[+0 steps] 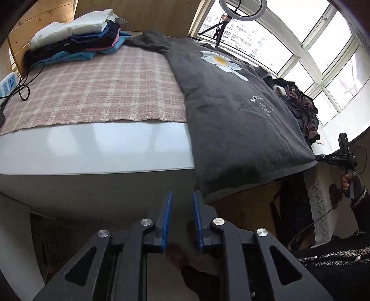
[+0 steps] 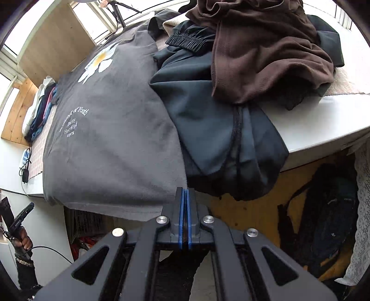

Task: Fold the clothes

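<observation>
Left wrist view: I see my left gripper (image 1: 182, 196) held below the counter (image 1: 97, 148) edge, its blue-lined jaws released with a clear gap between them and nothing in that gap. Ahead and to the right of these jaws, the grey T-shirt (image 1: 231, 111) lies spread flat on the counter, its hem hanging over the front edge just beside the right jaw tip. I note a white daisy print (image 1: 222, 61) and white lettering on its face. Ahead and to the left of the jaws, a pink plaid cloth (image 1: 97, 90) covers the counter, and at its far left corner sits a stack of folded clothes (image 1: 76, 37). A power strip (image 1: 8, 86) with a black cable lies at the far left. A ring light on a tripod (image 1: 240, 10) stands beyond the shirt, by the window.

Right wrist view: my right gripper (image 2: 185, 191) has its jaws clenched, pads pressed together; the tips sit at the hanging hem of the grey T-shirt (image 2: 111, 139), but I cannot tell whether fabric is caught between them. Ahead and right of the jaws, a black garment (image 2: 222, 139) droops over the counter edge, touching the shirt's side. A brown garment (image 2: 266, 53) is heaped on top of it, farther ahead.
</observation>
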`<state>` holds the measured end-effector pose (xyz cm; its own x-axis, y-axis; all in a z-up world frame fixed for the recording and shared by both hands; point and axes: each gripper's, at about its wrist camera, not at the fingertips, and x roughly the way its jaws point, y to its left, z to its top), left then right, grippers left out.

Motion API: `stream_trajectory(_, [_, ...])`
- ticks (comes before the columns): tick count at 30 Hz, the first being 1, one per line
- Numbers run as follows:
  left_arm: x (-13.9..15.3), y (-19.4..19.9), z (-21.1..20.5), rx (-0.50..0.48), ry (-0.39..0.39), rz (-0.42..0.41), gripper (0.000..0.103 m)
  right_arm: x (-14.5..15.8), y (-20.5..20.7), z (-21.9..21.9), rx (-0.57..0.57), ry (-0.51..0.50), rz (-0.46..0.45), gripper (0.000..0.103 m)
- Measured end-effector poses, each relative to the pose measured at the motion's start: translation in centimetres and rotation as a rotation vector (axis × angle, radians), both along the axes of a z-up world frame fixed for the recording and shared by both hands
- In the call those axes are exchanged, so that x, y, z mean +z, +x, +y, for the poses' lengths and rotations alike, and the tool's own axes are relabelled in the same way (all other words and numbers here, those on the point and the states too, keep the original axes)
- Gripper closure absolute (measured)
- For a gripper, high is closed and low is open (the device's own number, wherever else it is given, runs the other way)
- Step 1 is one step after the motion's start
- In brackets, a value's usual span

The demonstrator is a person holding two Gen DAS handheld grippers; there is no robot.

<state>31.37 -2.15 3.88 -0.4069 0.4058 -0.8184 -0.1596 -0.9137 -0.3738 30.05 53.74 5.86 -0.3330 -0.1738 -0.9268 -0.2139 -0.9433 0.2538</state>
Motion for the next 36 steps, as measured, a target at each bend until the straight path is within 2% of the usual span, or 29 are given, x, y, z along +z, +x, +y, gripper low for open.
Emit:
stream_trajectory(1, [-0.6,-0.3,0.2,-0.002,0.030,-0.004,0.068,0.5,-0.2,0.2,-0.002,0.010,0.005,0.101])
stream_trajectory(3, [-1.7,-0.7,1.0,-0.022,0.071,-0.015,0.067,1.2,-0.6,0.2,0.003,0.021,0.015,0.101])
stream_trajectory(6, [-3.6,-1.3,2.9,-0.076,0.091,-0.029,0.060,1.4,-1.4,-0.5,0.036,0.052,0.005,0.101])
stream_trajectory(10, [-5.6,-2.4,4.6,-0.108,0.103,-0.045,0.058,0.7,-2.2,-0.9,0.055,0.064,-0.028,0.101])
stream_trajectory(12, [-6.1,-3.0,4.9,-0.106,0.132,-0.053,0.058,0.4,-2.4,-0.9,0.059,0.064,-0.044,0.101])
stream_trajectory(13, [-6.3,-3.1,5.1,-0.112,0.157,-0.058,0.060,0.3,-2.5,-0.9,0.063,0.065,-0.049,0.101])
stream_trajectory(14, [-6.4,-3.2,5.4,-0.124,0.181,-0.061,0.068,0.2,-2.5,-0.9,0.067,0.066,-0.051,0.101])
stream_trajectory(16, [-6.3,-3.3,5.9,-0.133,0.189,-0.066,0.097,0.1,-2.7,-0.8,0.072,0.063,-0.051,0.101])
stream_trajectory(18, [-5.2,-3.0,5.9,-0.103,0.175,-0.045,0.101,0.0,-2.7,-0.8,0.077,0.051,-0.044,0.101])
stream_trajectory(20, [-3.1,-2.6,4.9,-0.059,0.223,-0.025,0.101,0.3,-2.8,-0.8,0.079,0.014,-0.034,0.101])
stream_trajectory(23, [2.0,-2.4,2.9,-0.007,0.216,0.029,0.101,2.2,-3.1,-0.7,0.047,-0.137,0.018,0.101])
stream_trajectory(25, [6.9,-2.8,1.1,0.019,0.176,0.078,0.101,5.5,-3.1,-1.7,0.063,-0.202,0.108,0.101])
stream_trajectory(28, [14.2,-2.2,-0.9,0.018,0.095,0.176,0.101,10.7,-2.1,-4.0,0.135,-0.206,0.242,0.101])
stream_trajectory(30, [16.4,-1.5,-1.4,0.010,0.019,0.195,0.101,12.1,-0.9,-5.0,0.164,-0.194,0.277,0.101])
stream_trajectory(33, [14.2,-0.8,-1.6,0.001,-0.007,0.117,0.101,10.7,0.8,-5.2,0.154,-0.140,0.240,0.101])
stream_trajectory(36, [8.3,-0.3,-1.2,0.003,-0.039,0.001,0.101,6.6,2.2,-3.7,0.075,-0.133,0.133,0.101])
